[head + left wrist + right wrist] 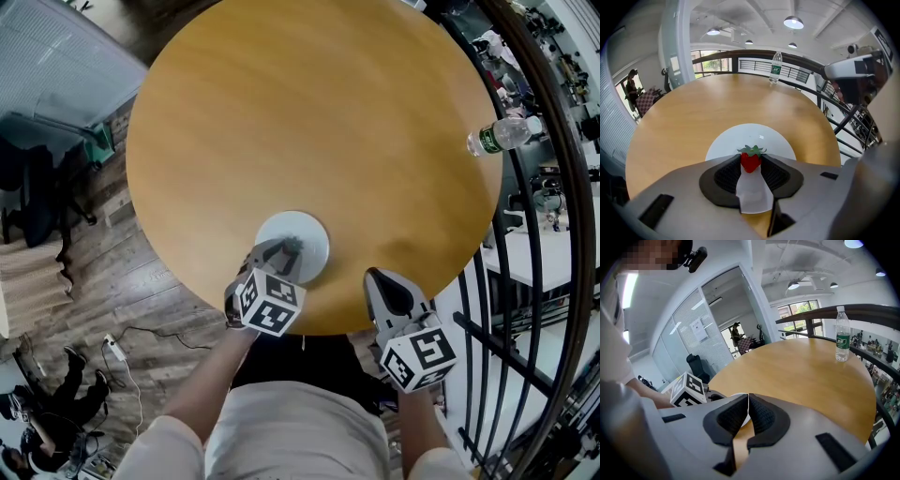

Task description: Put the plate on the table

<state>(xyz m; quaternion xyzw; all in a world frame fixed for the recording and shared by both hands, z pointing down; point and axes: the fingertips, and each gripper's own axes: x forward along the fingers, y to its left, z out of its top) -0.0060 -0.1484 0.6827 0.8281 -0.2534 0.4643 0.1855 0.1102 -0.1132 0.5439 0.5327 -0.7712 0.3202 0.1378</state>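
A white plate [309, 232] lies flat on the round wooden table [309, 103], near its front edge. My left gripper [287, 251] points steeply down over the plate's near side. In the left gripper view, the left gripper [751, 158] is shut on a small red strawberry [750, 162] with a green top, and the plate [750, 137] spreads out behind it. I cannot tell whether the strawberry touches the plate. My right gripper [375, 279] hovers at the table's front edge, right of the plate. The right gripper [748, 399] is shut and empty.
A clear water bottle [502, 136] with a green label stands at the table's far right edge. A dark curved railing [553, 187] runs close along the table's right side. Beyond the left edge lie wood floor and office chairs.
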